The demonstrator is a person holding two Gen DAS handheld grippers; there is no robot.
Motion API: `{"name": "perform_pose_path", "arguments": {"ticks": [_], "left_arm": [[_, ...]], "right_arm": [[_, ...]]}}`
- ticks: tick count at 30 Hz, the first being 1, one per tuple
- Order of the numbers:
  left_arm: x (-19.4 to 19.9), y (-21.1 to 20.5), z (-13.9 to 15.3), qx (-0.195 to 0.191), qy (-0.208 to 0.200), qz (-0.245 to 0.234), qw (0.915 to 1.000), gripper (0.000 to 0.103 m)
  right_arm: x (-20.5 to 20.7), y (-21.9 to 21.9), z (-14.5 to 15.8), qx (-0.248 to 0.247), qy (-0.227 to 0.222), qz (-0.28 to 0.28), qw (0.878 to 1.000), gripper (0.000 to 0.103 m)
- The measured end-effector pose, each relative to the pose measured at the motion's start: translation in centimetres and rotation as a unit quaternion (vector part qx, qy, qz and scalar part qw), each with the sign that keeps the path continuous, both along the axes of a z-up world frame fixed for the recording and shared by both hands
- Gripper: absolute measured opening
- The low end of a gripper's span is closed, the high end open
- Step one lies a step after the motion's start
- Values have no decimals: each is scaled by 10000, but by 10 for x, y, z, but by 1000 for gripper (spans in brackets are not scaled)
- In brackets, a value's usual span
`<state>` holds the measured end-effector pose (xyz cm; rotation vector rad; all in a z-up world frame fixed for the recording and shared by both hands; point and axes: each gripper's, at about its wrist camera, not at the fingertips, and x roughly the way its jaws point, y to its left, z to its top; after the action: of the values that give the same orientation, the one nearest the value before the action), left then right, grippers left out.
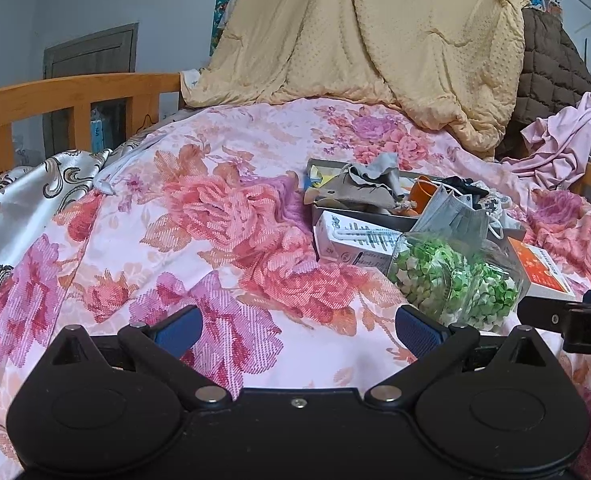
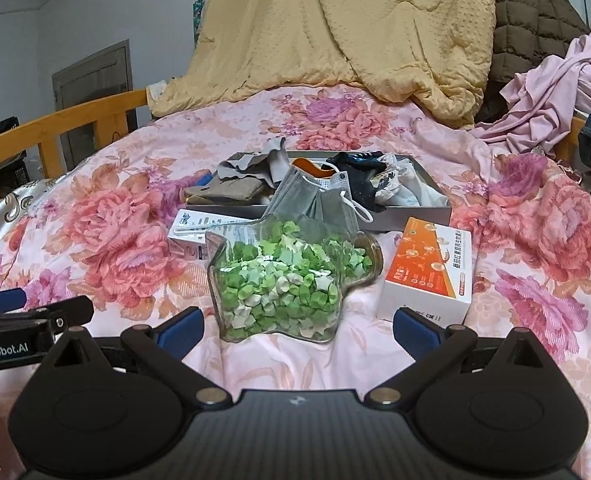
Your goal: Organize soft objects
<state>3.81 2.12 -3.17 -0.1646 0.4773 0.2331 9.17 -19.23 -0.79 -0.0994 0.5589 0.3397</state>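
A shallow grey tray (image 2: 435, 210) (image 1: 359, 220) lies on the floral bedspread. It holds soft items: a tan cloth pouch (image 2: 225, 192) (image 1: 353, 194), a grey rag (image 2: 255, 166), dark gloves (image 2: 363, 172) and a grey face mask (image 2: 315, 200) (image 1: 453, 210) draped over its front wall. A star-shaped glass jar of green paper stars (image 2: 277, 280) (image 1: 451, 276) lies in front of the tray. My right gripper (image 2: 297, 330) is open just short of the jar. My left gripper (image 1: 299, 330) is open over bare bedspread, left of the jar.
A white box (image 2: 187, 232) (image 1: 355, 242) and an orange-and-white box (image 2: 429, 272) (image 1: 541, 270) flank the jar. A yellow quilt (image 2: 335, 28), a brown quilt (image 2: 535, 16) and pink clothes (image 2: 551, 92) pile up behind. A wooden bed rail (image 1: 71, 100) runs along the left.
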Motion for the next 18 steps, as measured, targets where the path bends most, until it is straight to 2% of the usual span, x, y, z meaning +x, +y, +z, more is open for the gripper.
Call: {"name": "perform_pose_path", "arguments": {"ticks": [18], "left_arm": [[-1,-1,-2,7,8,-9,10000,102]], "right_arm": [[3,-1,-1,-24,112,-35,9999,103]]}}
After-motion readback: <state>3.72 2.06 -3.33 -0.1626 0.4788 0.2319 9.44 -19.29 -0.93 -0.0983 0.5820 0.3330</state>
